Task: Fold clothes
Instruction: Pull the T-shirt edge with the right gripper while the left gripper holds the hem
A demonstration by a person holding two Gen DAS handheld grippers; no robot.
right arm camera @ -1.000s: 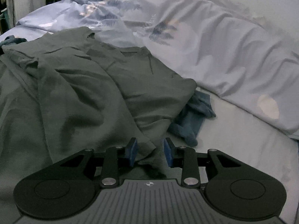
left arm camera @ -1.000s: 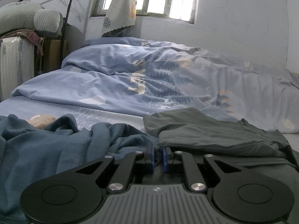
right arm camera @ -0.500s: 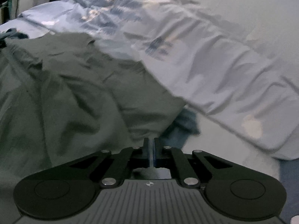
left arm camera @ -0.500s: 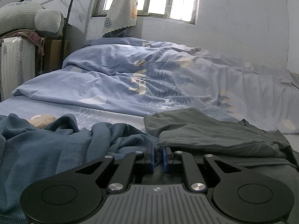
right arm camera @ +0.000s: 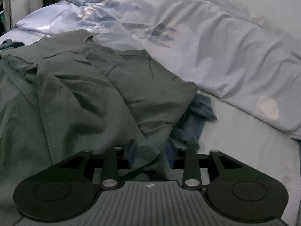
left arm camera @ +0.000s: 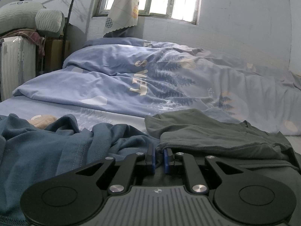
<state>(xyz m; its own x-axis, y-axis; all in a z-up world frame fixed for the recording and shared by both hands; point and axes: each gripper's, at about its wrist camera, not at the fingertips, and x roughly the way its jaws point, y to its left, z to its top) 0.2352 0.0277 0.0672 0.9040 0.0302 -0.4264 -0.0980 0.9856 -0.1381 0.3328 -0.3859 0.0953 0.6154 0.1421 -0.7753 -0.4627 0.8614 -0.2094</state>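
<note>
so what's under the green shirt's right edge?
Blue cloth pokes out from under the green shirt, lying on the pale sheet. How far it runs beneath is covered, so I can't tell whether it joins the blue garment in the left view.

Bright window (left arm camera: pixel 169 0) glare, dim blurry right view, fisheye edges

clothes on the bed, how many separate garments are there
2: a grey-green cotton t-shirt spread ahead of both tools, and a crumpled blue cotton garment to its left, a bit of it poking out under the t-shirt's right edge. More may be hidden beneath.
</note>
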